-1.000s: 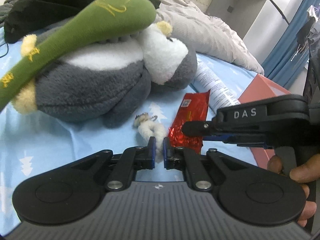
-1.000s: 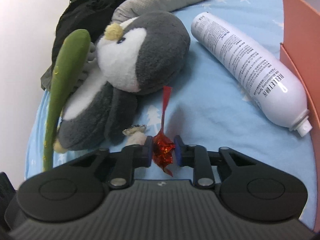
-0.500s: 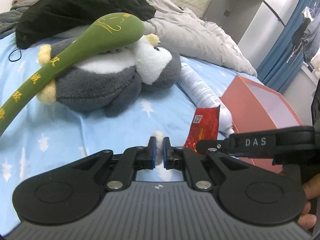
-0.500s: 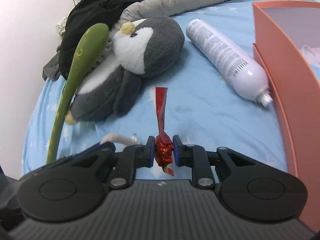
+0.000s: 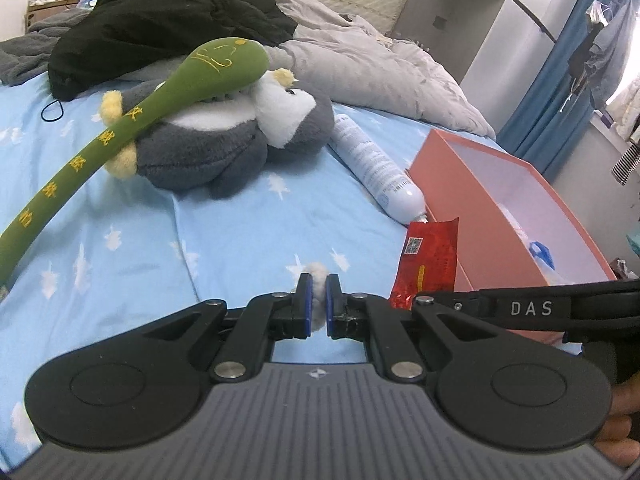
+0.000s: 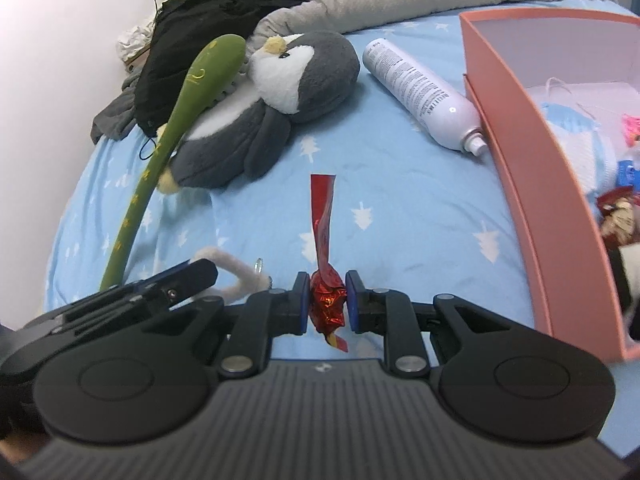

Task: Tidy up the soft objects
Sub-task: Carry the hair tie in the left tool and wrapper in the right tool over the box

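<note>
We see our left gripper (image 5: 316, 304) as matte black plastic: 2 round discs flank a grey ribbed housing (image 5: 316, 420) that carries a small white emblem. 2 silver screws sit at the base of the angled linkage arms, with smaller ones nearer the tips. Its fingers (image 5: 306, 306) are black with blue pads. Our right gripper (image 6: 328, 306) has the same build, and from the left camera its side bears the white letters "DAS" (image 5: 531, 309). Bare fingertips of our right hand (image 5: 618, 432) show at the edge.
</note>
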A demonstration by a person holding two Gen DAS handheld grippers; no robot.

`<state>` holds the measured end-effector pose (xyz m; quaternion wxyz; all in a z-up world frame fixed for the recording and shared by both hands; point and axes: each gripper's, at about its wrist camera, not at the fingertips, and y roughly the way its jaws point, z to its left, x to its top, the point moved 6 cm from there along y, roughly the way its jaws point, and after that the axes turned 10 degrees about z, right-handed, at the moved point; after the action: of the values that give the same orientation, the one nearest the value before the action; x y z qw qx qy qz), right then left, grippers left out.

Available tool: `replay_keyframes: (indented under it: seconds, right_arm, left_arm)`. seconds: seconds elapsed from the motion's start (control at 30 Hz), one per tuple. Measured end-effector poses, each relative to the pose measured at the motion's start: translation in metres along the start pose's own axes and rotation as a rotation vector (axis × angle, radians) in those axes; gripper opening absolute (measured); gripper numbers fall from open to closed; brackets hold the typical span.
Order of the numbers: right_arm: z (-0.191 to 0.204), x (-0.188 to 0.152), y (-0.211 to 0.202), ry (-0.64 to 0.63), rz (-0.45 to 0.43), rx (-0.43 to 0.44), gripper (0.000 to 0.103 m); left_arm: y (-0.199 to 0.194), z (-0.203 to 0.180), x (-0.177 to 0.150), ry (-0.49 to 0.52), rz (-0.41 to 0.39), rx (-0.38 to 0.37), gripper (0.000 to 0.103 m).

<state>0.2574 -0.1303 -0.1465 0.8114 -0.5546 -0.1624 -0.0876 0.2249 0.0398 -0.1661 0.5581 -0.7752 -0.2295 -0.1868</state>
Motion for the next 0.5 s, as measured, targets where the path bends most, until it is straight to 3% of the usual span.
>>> replay_keyframes:
  seconds: [0.5]
  right_arm:
    - [0.010,-0.040,-0.082,-0.017,-0.127,-0.005,0.022]
  left_arm:
    - [-0.077,-0.062,-0.029,0.101,-0.059,-0.010,0.008]
